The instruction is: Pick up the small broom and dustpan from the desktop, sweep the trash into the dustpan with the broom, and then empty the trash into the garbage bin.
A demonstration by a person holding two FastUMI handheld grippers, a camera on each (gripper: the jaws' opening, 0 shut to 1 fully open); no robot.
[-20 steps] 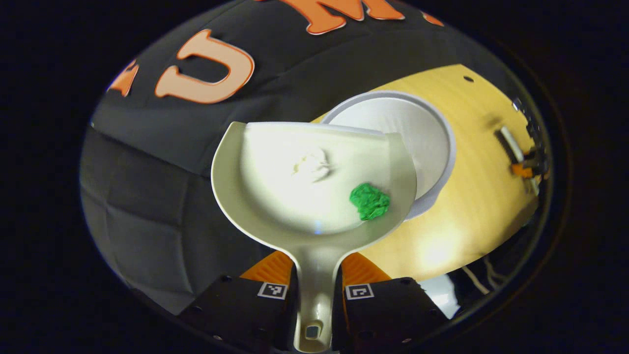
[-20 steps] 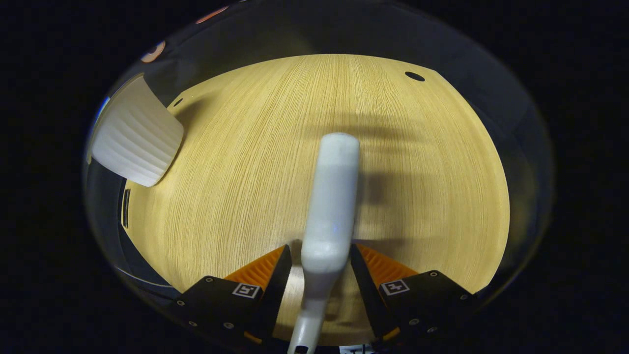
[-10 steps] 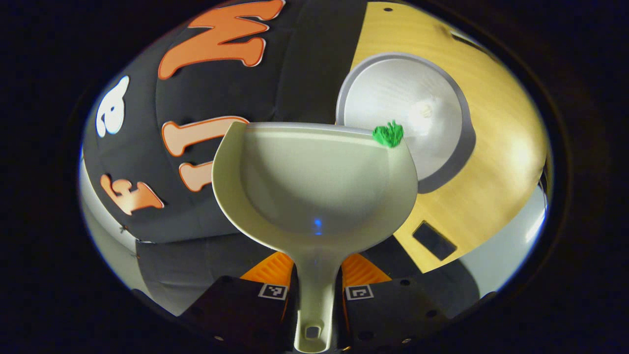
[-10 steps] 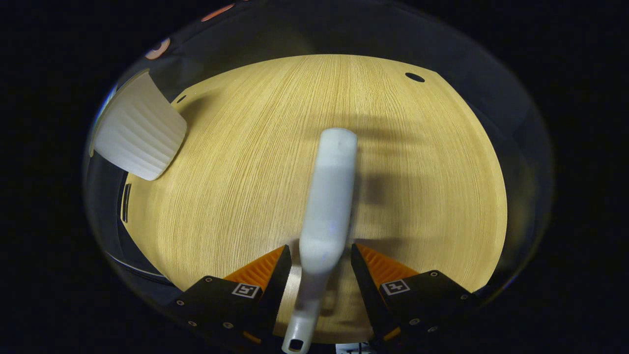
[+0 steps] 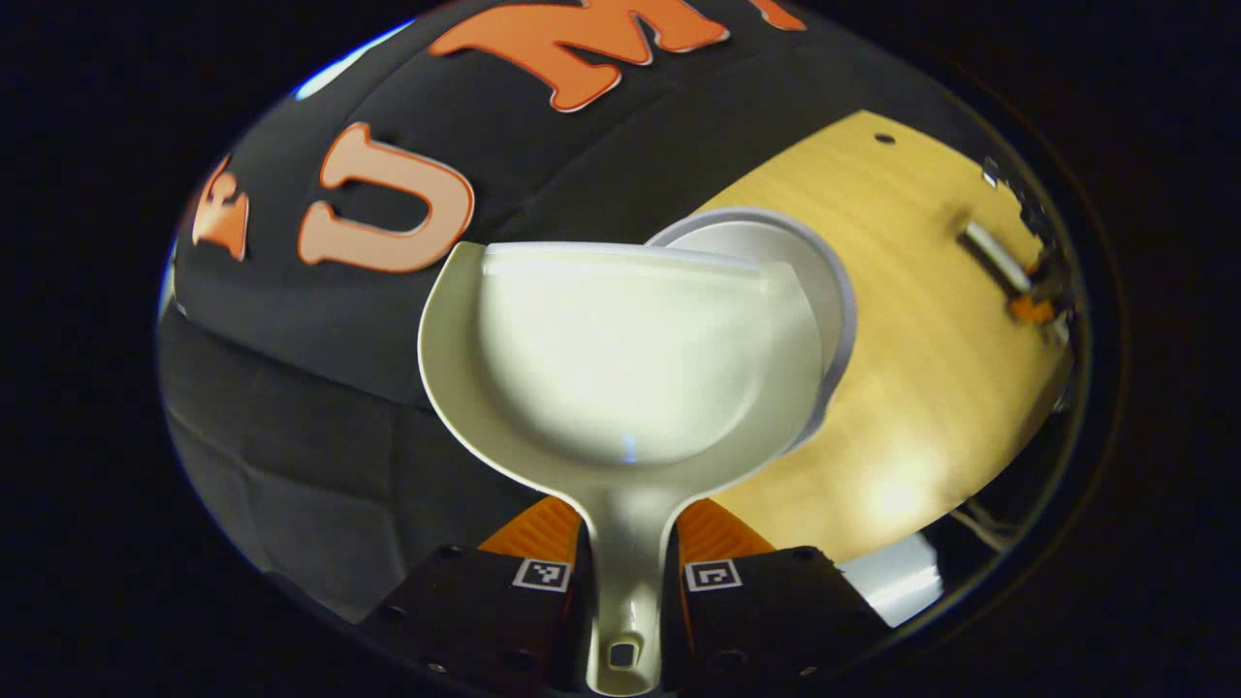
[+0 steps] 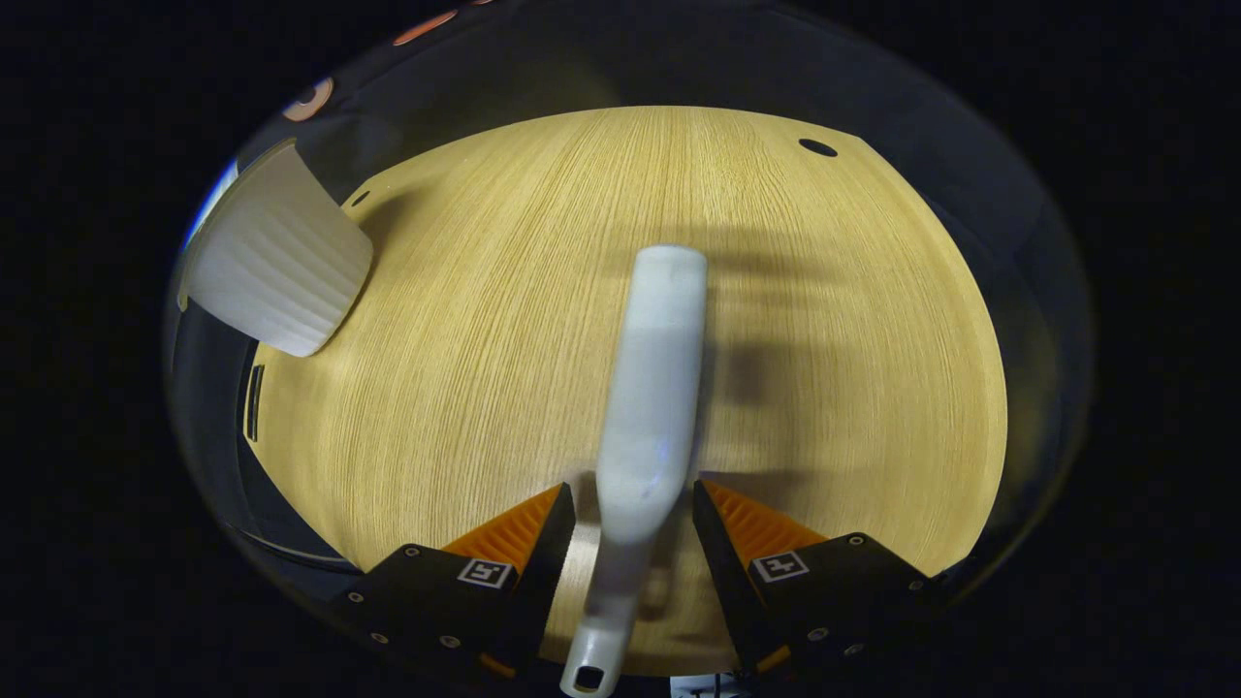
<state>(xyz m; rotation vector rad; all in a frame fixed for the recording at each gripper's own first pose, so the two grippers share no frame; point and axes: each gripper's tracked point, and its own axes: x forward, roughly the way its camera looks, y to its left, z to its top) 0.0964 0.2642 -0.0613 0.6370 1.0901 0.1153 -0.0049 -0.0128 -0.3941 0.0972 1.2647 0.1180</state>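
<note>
**Dustpan emptied; return leg pending**

Since half a second ago we have rolled the cream plastic dustpan (image 5: 620,359) back toward level, and the green scrap that sat on its lip is gone; the pan now looks bare.

Left to right in the left gripper view: booth wall, then the left gripper (image 5: 628,543), its orange fingers closed on the dustpan's handle, the scoop held in the air with its lip overlapping the round white garbage bin (image 5: 834,281), then the pale wooden desktop (image 5: 921,388). We cannot see into the bin behind the pan, so we judge, not confirm, that the trash landed inside.

Right gripper view: the bin's ribbed wall at far left, then the right gripper (image 6: 630,523), fingers spread either side of the white plastic small broom (image 6: 650,388). We cannot tell whether both pads bear on it.

Risks:
- Lowering the pan from here could clip the bin rim and tip the bin.
- If the broom grip is loose, it could swing or drop.
</note>
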